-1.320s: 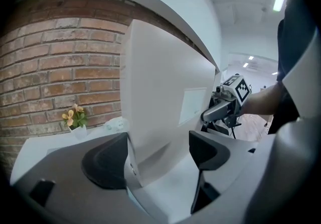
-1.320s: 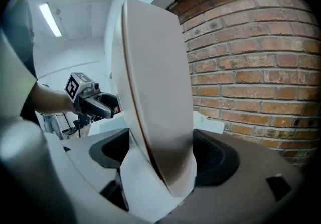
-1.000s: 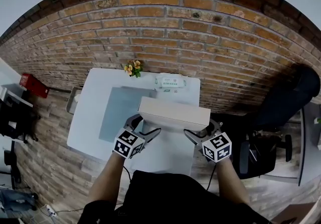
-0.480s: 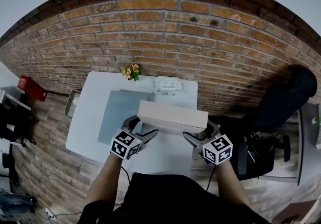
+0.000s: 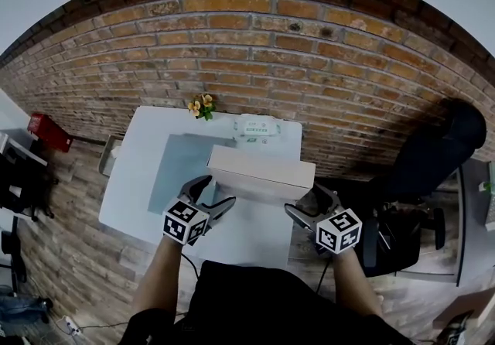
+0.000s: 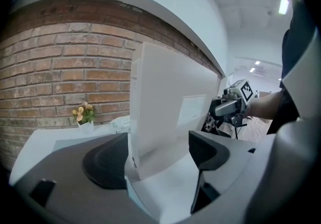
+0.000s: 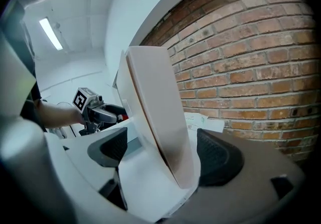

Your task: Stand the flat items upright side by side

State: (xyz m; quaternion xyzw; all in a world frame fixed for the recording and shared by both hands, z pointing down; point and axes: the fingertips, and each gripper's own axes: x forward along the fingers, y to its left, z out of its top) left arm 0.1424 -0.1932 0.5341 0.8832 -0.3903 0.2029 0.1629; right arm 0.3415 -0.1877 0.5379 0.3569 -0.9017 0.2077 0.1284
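Box (image 5: pixel 261 173), standing on edge on the table (image 5: pixel 131 181), is being straddled at its ends by the left gripper (image 5: pixel 210 193) and right gripper (image 5: pixel 306 203), jaws apart and not clamping (the right's have just been opening), and is best being released slowly, without being nudged.

A plain white box (image 5: pixel 261 173) sits between the left claw (image 5: pixel 219 192) and right claw (image 5: pixel 305 200), each dark grey with a cube of black-and-white square markers. Under them is a white counter (image 5: pixel 128 189) with a grey-blue mat (image 5: pixel 176 173). Beyond the claws are yellow-orange flowers (image 5: pixel 203 103) with green leaves, a white packet (image 5: pixel 257 128) printed in green, and a red-brown brick wall (image 5: pixel 271 57) with pale mortar. Right of the right claw, a black chair (image 5: pixel 437 150) stands on a brown plank floor (image 5: pixel 69 258).
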